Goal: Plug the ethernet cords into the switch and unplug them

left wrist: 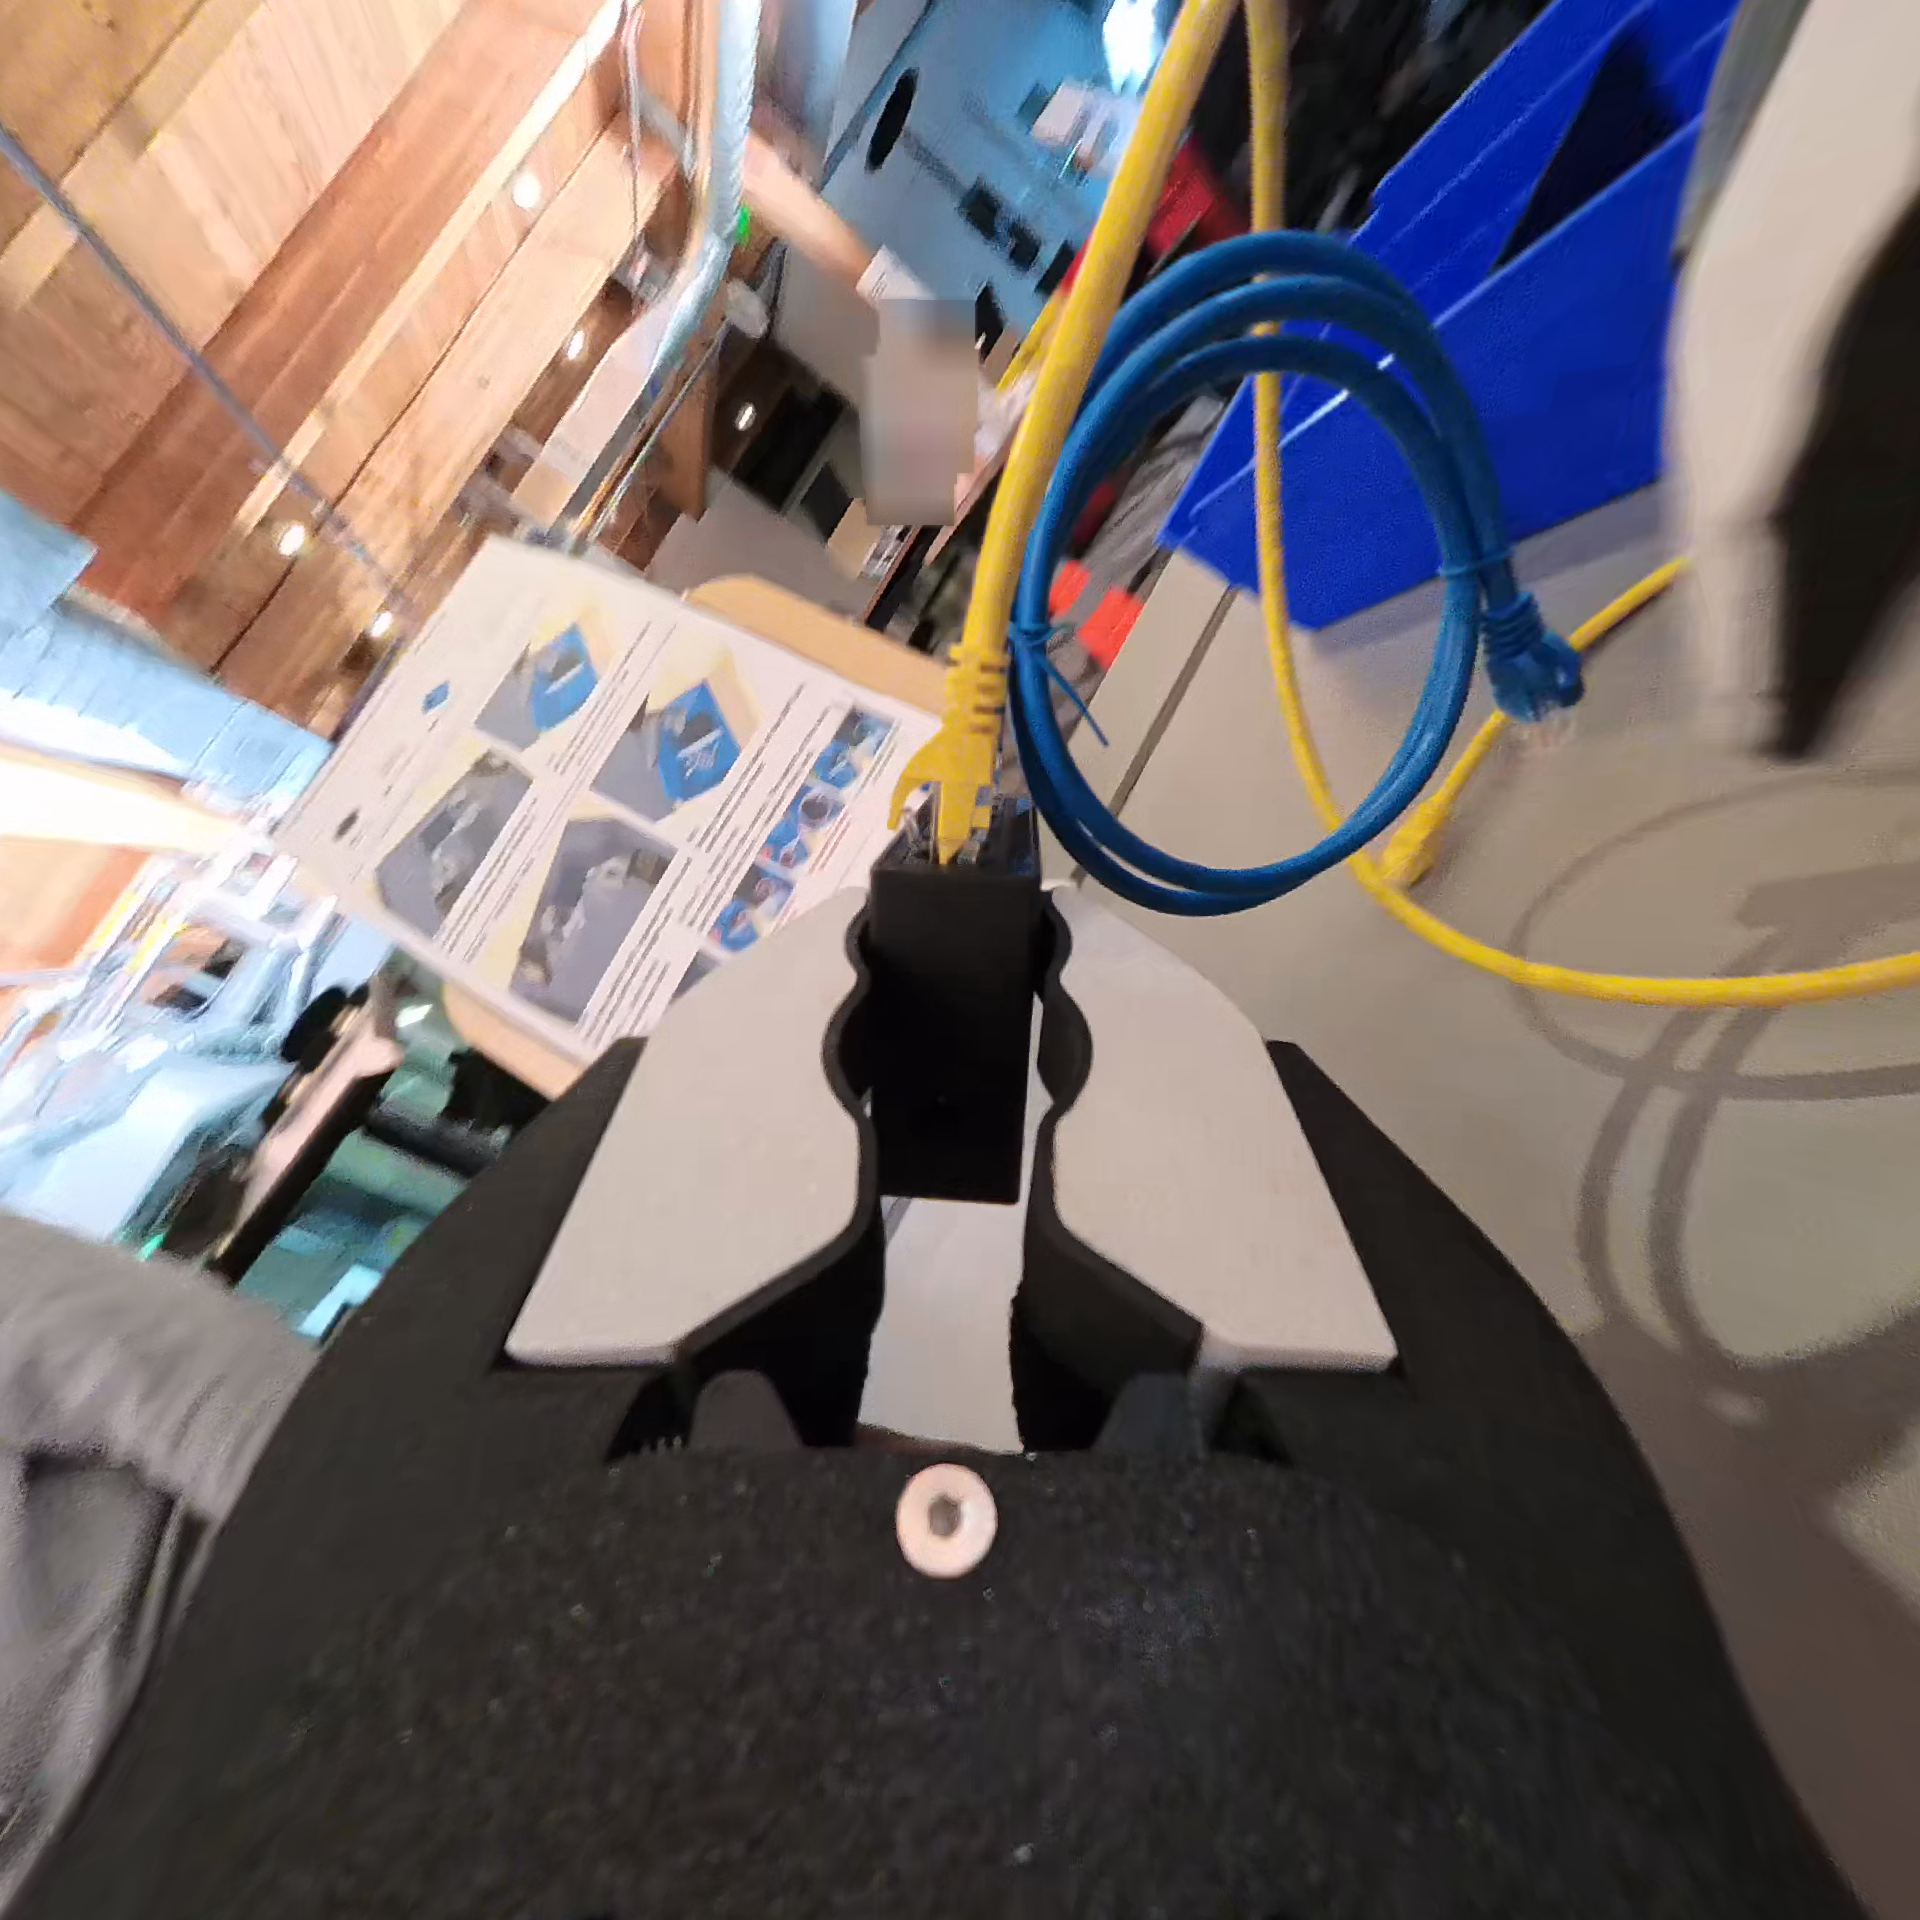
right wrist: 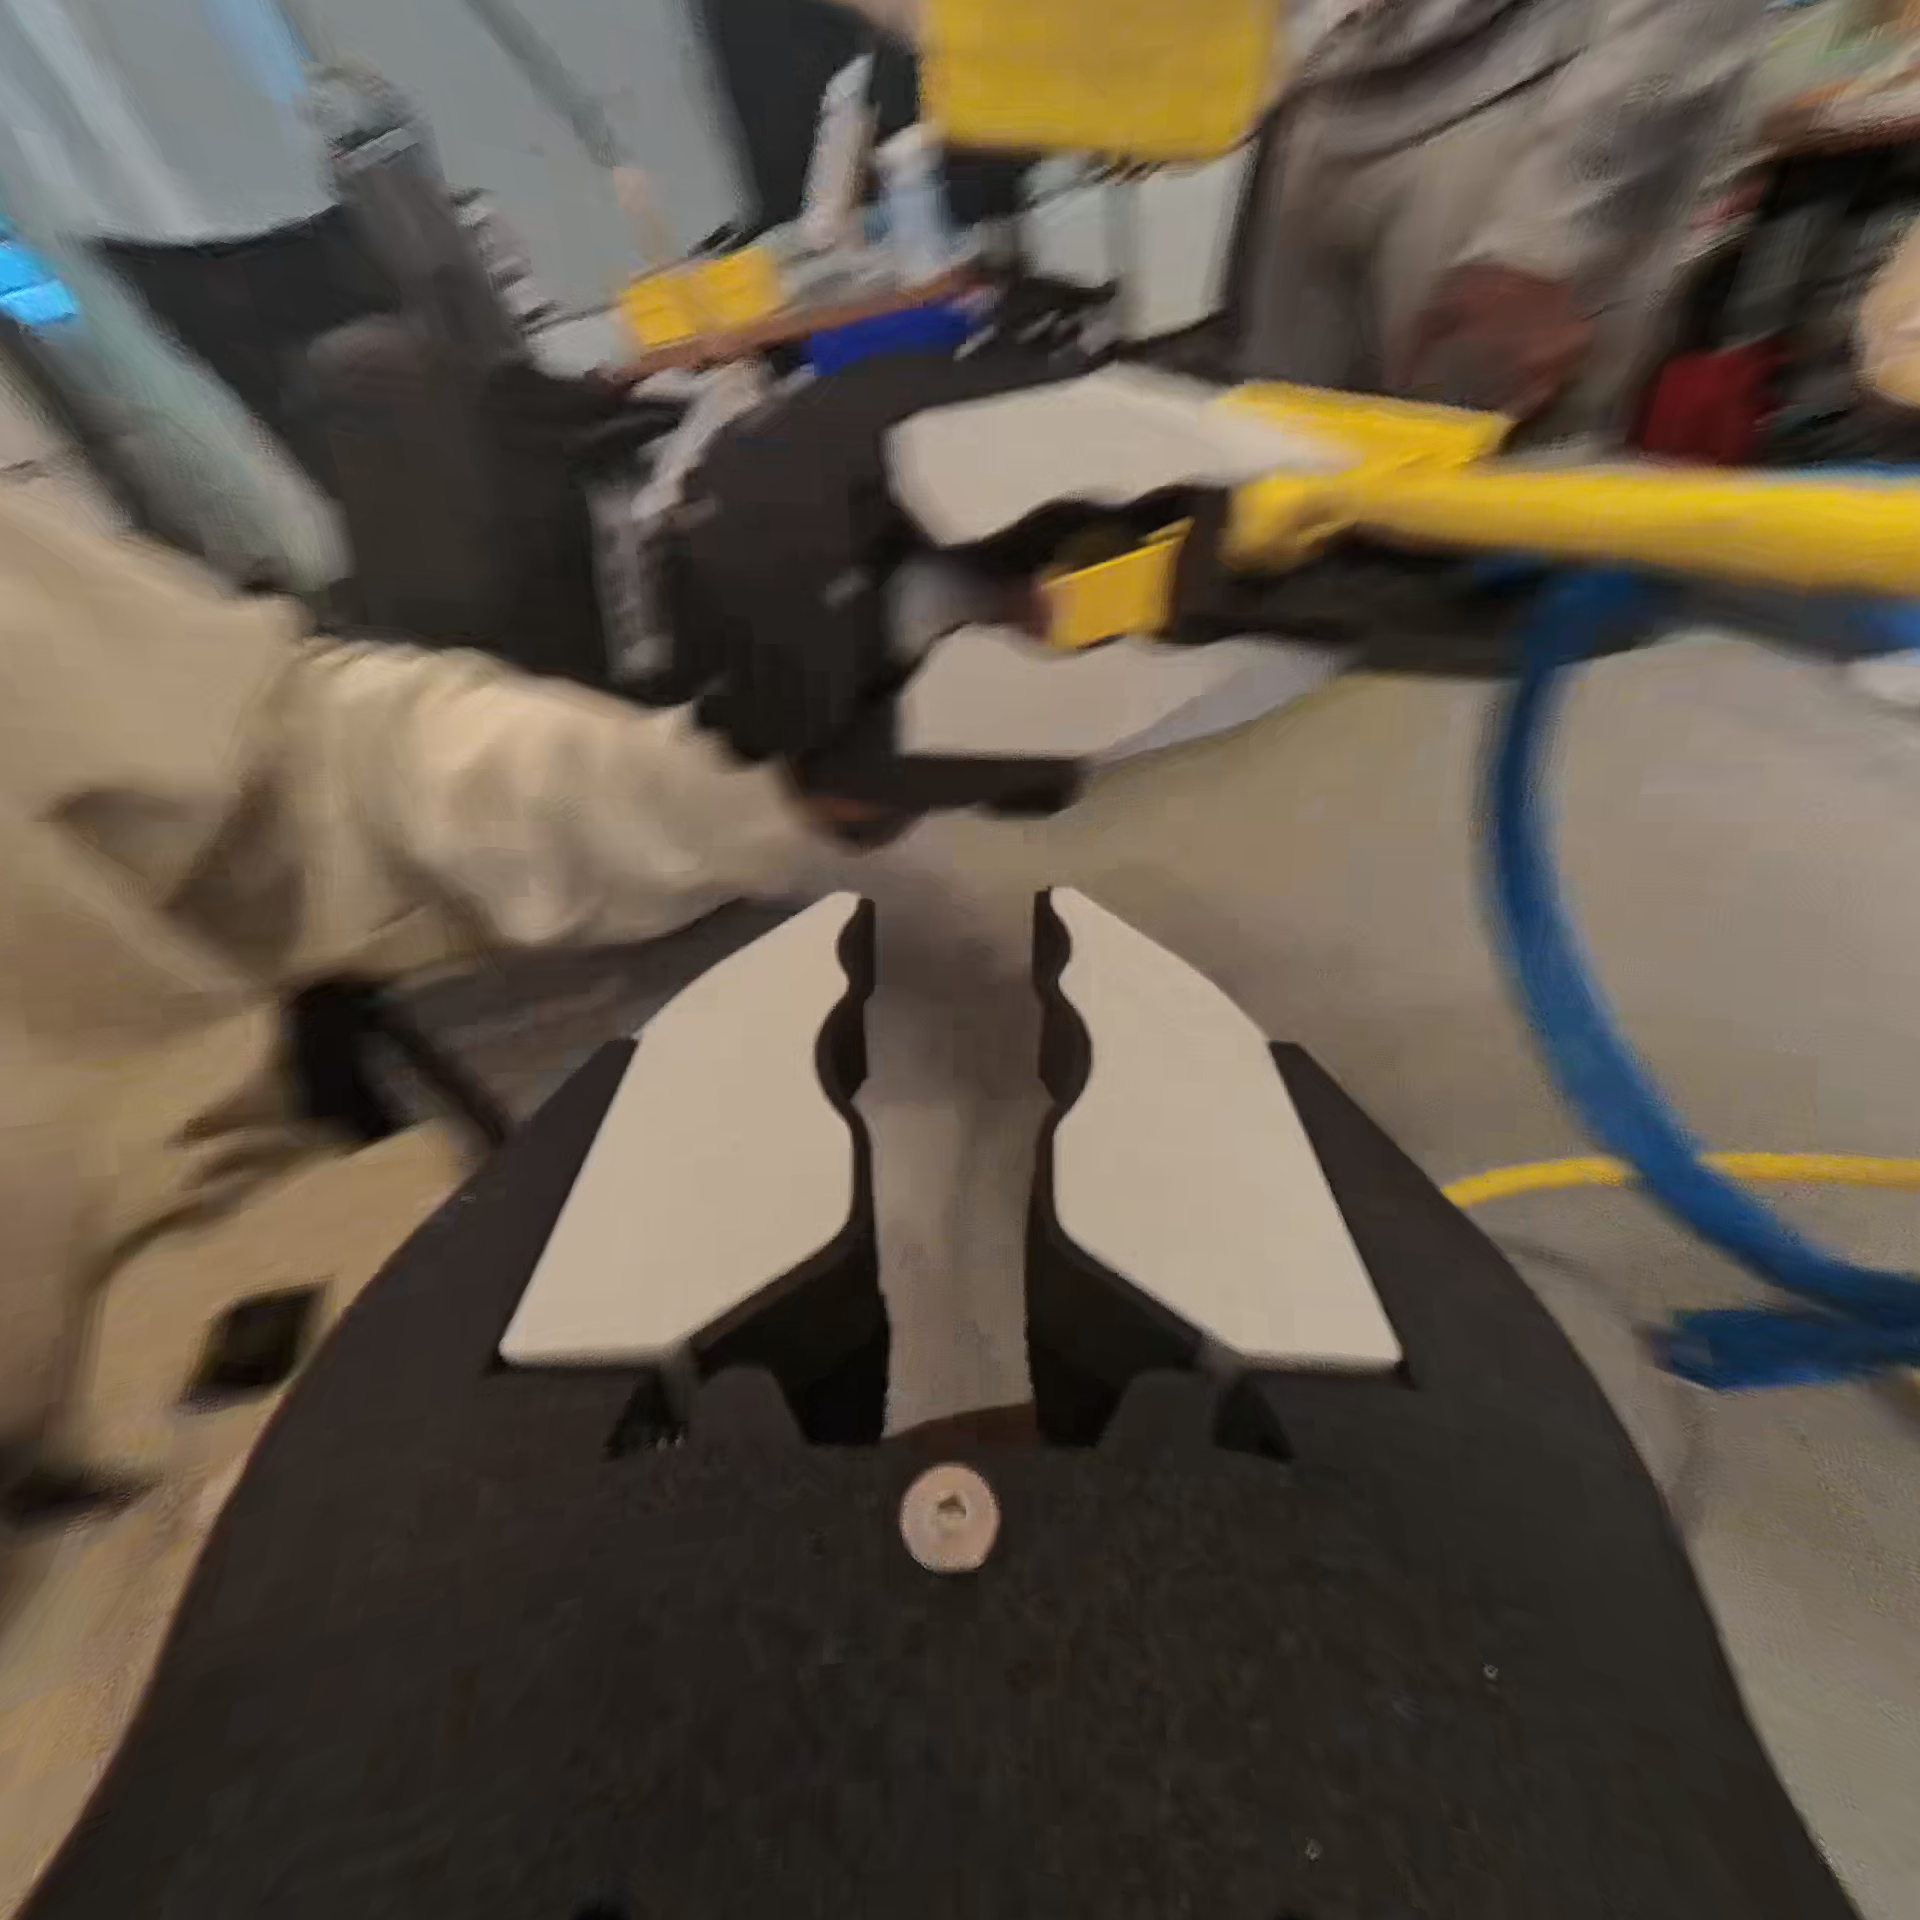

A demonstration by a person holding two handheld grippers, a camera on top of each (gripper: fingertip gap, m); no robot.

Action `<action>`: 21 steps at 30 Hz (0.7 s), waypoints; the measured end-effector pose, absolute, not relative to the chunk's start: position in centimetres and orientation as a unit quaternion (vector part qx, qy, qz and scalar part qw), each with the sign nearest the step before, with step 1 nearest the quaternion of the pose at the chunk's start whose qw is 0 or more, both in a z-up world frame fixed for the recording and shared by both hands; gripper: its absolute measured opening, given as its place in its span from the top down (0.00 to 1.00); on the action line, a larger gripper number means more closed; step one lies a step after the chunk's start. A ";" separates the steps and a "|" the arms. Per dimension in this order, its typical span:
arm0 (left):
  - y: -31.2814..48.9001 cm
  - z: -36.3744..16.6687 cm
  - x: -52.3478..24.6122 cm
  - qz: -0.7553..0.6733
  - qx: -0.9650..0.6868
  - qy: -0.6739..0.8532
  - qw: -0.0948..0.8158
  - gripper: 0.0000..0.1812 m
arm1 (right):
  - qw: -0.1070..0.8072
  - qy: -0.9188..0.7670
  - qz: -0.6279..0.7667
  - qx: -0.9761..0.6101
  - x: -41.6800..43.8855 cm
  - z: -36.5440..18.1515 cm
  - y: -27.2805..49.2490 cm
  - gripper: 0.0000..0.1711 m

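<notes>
Yellow cord sits in the black switch my left tool squeezes; my empty right tool, slightly open, might tug the cord crooked.

Nothing here is reading clearly. The only thing carrying print is a sheet lying on the table, laid out with photographs and blocks of small text beside them, and the lettering is coming through too small and smeared to make out. A pale device farther back is showing small labels, also blurred past reading. The right wrist view is smearing with motion, and no writing is showing in it.
</notes>
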State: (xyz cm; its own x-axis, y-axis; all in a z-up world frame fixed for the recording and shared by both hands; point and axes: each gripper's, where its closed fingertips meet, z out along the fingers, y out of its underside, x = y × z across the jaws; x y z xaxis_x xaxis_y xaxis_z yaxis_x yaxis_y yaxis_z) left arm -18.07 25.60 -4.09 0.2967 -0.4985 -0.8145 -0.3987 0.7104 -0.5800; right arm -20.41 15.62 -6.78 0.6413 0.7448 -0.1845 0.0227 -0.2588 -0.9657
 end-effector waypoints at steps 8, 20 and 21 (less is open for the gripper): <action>17.7 1.1 -22.0 -0.187 -0.250 0.602 0.735 0.85 | 0.595 -0.453 0.379 -0.546 -16.5 8.8 4.8 0.83; 13.0 2.4 -23.2 -0.389 -0.221 0.591 0.671 0.85 | 0.589 -0.562 0.209 -0.542 -22.0 -0.6 15.0 0.74; 13.1 1.8 -23.0 -0.404 -0.227 0.593 0.659 0.85 | 0.596 -0.567 0.202 -0.531 -22.7 -0.5 15.0 0.78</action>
